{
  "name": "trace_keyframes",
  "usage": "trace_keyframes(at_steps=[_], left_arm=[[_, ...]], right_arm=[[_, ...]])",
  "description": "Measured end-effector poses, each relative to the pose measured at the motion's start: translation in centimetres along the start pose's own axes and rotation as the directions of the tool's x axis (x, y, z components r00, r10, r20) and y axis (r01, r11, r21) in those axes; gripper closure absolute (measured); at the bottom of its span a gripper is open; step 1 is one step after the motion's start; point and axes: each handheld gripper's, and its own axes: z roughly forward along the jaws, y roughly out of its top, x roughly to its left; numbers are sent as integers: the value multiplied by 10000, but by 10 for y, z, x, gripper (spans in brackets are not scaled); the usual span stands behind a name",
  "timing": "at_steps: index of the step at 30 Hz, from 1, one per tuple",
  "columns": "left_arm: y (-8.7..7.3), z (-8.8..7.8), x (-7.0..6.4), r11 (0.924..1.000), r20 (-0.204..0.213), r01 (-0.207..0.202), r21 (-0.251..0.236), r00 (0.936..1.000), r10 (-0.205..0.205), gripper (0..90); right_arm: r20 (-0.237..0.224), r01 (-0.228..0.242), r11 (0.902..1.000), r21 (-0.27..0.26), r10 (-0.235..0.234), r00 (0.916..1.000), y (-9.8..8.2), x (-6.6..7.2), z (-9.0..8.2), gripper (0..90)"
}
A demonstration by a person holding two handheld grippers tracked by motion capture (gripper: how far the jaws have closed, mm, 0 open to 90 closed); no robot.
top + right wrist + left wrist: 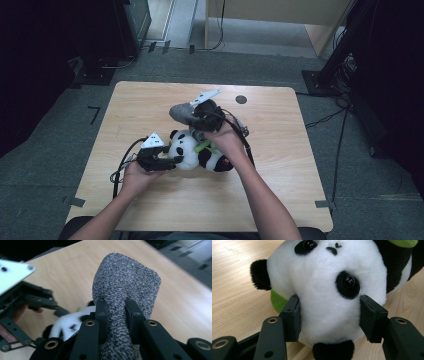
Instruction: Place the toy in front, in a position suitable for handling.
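Panda plush (197,152) lies on its side near the middle of the wooden table (280,190), its white head clamped between the pads of the left gripper (167,161), apparently to pin it down. Just above it, the right gripper (192,116) pinches a speckled grey knit piece (127,282), likely a small hat or sock, lifted clear of the toy; its jaws are squeezed tight on the fabric's lower end, probably so it can be drawn off or fitted on
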Motion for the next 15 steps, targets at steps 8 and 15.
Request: trace_keyframes(at_steps=[8, 15], left_arm=[[0, 0, 0, 10000, -9, 1, 71, 10000, -1, 428], [1, 0, 0, 10000, -33, 26, 85, 10000, -26, 429]], right_arm=[[-894, 485, 9946, 918, -403, 9952, -1, 26, 34, 768], [-828, 461, 9938, 1015, -377, 9959, -9, 23, 40, 780]])
